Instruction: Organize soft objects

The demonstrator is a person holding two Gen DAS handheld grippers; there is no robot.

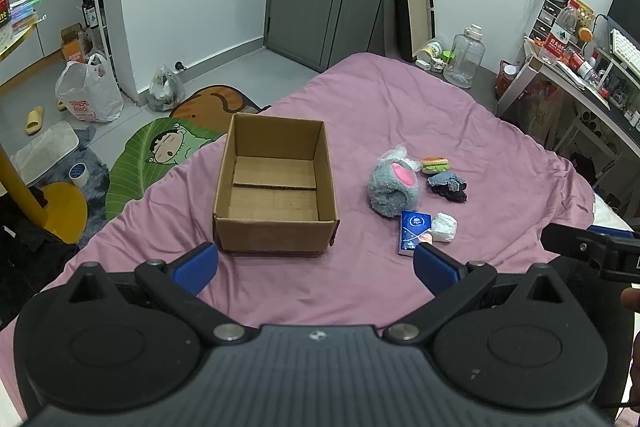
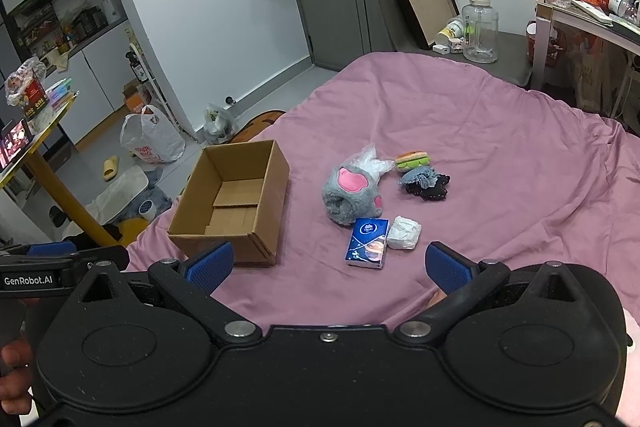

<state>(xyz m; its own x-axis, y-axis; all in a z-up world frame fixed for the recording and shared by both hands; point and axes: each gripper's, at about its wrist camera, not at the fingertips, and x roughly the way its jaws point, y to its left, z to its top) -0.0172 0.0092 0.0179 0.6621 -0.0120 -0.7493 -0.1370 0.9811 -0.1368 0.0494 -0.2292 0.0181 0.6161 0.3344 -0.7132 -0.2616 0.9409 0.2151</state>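
Both claws, left (image 1: 316,263) and right (image 2: 328,267), spread wide, empty, above the bed (image 2: 500,147). Box (image 2: 236,211) empty; plush (image 2: 352,195), tissue pack (image 2: 368,243), wad (image 2: 404,231) lie beside it. Judgement: start with nearest pack, pinch across narrow sides, lift clear of wad.

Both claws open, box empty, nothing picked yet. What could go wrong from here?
1. The blue tissue pack touches the white crumpled wad; the right claw may drag both.
2. The clear plastic bag lies against the grey plush and could come along.
3. The cardboard box sits on soft pink bedding; a bump could shift it.
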